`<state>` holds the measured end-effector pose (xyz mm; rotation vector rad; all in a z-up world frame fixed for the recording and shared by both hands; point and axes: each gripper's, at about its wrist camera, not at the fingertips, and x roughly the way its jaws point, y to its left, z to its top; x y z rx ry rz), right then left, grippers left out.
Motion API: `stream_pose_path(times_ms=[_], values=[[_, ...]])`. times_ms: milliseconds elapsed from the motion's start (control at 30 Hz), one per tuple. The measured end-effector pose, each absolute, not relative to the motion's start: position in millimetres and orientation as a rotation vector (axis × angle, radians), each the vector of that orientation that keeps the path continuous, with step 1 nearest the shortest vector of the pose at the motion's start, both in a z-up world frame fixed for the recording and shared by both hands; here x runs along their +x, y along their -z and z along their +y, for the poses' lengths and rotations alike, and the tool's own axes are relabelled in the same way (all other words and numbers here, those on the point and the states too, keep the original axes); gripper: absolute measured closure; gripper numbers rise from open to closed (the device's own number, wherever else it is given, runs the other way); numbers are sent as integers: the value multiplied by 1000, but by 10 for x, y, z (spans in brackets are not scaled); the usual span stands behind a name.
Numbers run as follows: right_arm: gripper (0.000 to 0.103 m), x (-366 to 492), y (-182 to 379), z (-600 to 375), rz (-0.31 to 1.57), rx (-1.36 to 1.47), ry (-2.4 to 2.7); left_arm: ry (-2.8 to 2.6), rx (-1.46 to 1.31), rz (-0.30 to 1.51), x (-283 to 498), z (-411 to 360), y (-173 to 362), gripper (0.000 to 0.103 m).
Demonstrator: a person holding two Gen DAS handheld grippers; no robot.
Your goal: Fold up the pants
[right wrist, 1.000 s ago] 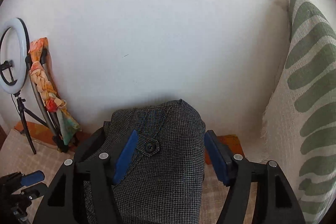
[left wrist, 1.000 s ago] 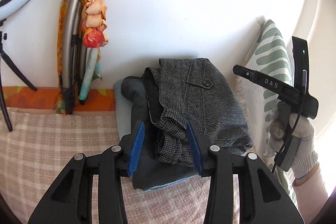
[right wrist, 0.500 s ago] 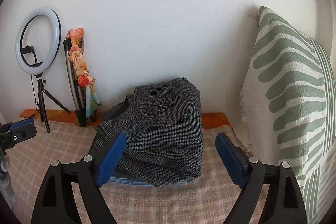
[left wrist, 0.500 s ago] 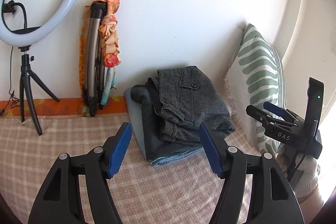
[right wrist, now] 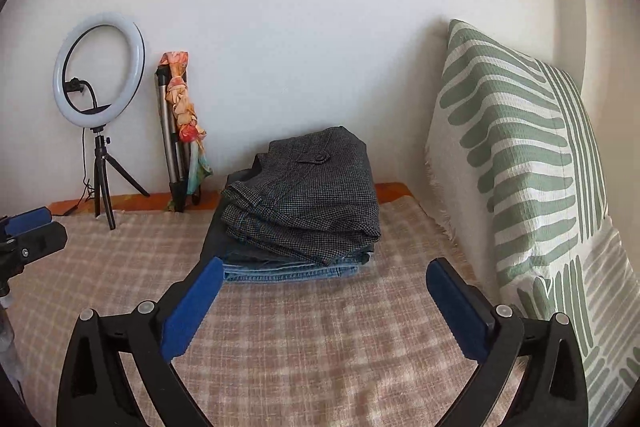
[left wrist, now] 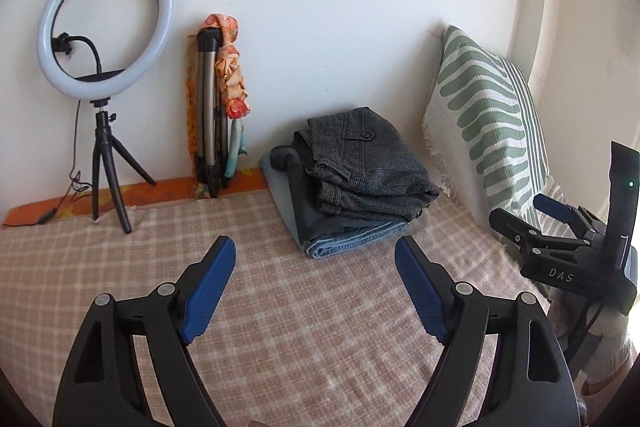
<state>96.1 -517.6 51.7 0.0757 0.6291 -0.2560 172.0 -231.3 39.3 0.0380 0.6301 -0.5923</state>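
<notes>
Grey checked pants point(right wrist: 308, 203) lie folded on top of a small pile of clothes, with blue jeans point(right wrist: 292, 271) at the bottom. The pile sits on the pink checked blanket point(right wrist: 320, 339), close to the wall and just beside the green striped pillow point(right wrist: 520, 163). A ring light point(left wrist: 106, 23) stands well off to the left.

The folding looks done for this pair. The pants are neat and nothing holds them. I think this is the end of a step, with both tools pulled away from the pile. The next move likely calls for a new pair of pants to fold, but I see none on the blanket. If the pile needs tidying, the tools must come in low and gentle so the top pair does not slide off.

The left gripper point(left wrist: 316, 287) is spread wide. Its blue pads point(left wrist: 206, 291) hold nothing and touch nothing. It hangs above the blanket, apart from the pile.

The right gripper point(right wrist: 320, 311) is spread wide too. Nothing is between its pads point(right wrist: 456, 307), and it is also apart from the pile.
</notes>
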Motion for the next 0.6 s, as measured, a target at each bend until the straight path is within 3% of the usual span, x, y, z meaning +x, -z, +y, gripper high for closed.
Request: stream_pose_path(times_ms=[600], values=[[0,699,-159,-4858,644,142,274,463,96,663,1612,-1962,55,16]])
